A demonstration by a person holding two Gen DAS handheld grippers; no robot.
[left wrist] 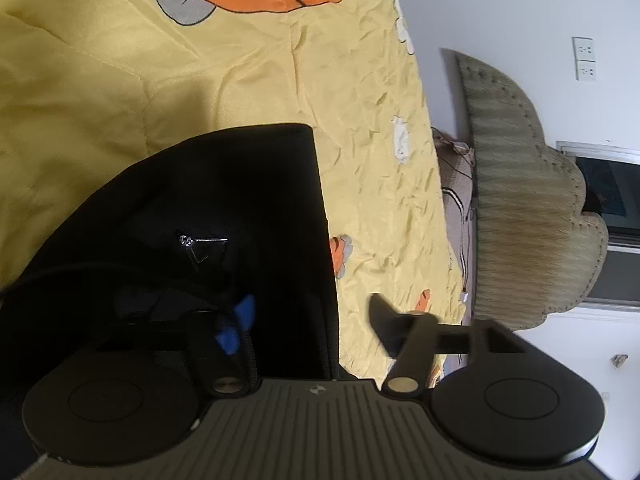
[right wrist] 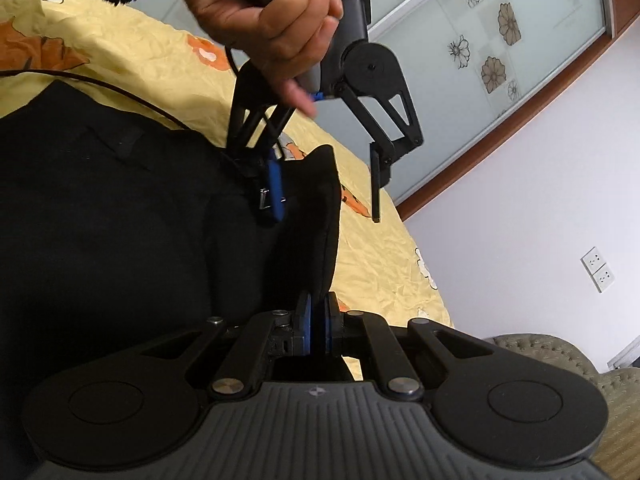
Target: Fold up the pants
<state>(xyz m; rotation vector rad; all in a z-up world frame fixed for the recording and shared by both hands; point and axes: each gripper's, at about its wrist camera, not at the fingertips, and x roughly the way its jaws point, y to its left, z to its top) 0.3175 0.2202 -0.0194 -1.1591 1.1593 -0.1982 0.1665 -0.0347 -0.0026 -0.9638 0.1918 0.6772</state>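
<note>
The black pants lie on the yellow bedspread; they also fill the left of the right wrist view. My left gripper is open: its blue-padded left finger sits over the pants, its right finger over the bedspread beside the pants' edge. It also shows in the right wrist view, held by a hand, jaws wide apart at the waistband. My right gripper is shut on a raised fold of the pants' edge.
An olive padded headboard stands at the bed's right side, against a white wall with sockets. A sliding glass door with flower prints is behind. A black cable runs over the pants.
</note>
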